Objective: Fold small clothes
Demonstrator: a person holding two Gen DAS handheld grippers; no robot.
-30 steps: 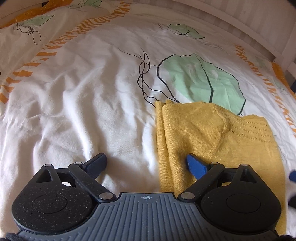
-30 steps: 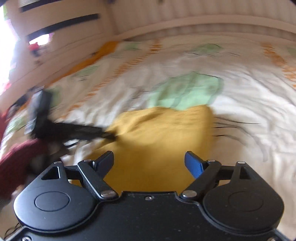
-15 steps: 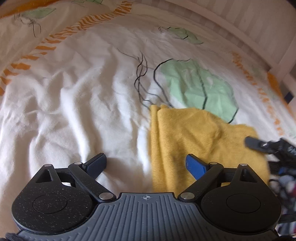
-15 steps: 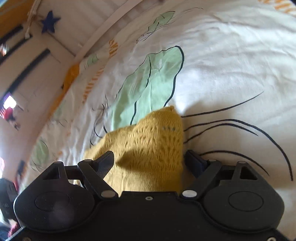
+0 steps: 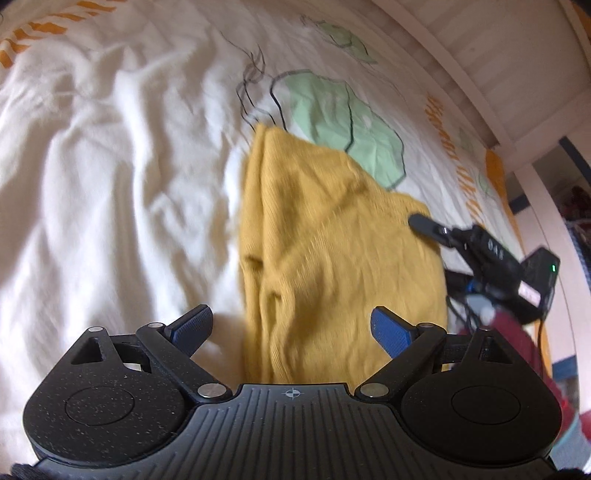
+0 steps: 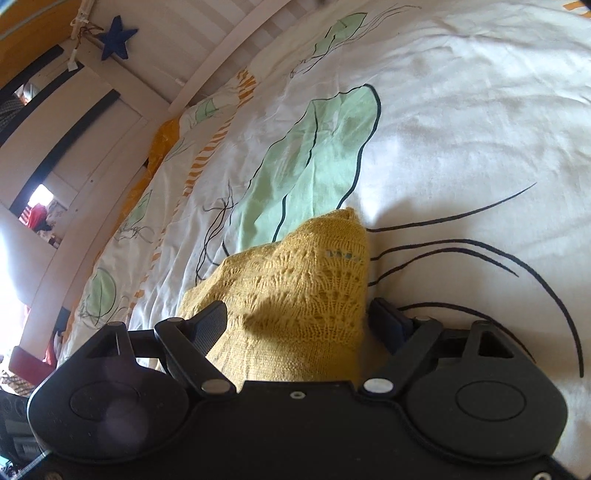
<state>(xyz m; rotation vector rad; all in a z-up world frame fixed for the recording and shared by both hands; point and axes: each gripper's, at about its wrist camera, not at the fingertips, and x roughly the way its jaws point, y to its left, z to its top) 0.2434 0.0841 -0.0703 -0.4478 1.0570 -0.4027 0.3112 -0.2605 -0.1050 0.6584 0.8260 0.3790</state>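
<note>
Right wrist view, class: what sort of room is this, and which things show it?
Probably a child's bedroom: a leaf-print duvet covers a bed, with a white slatted bed frame and a blue star hanging.

Faint pale characters, too blurred to read, mark the black body of the right gripper (image 5: 491, 247) in the left wrist view, and a pinkish label (image 5: 530, 293) just below them bears marks equally illegible. A small crosshair sign (image 5: 291, 394) stands on the left gripper's (image 5: 291, 328) ribbed housing. No legible text elsewhere.
</note>
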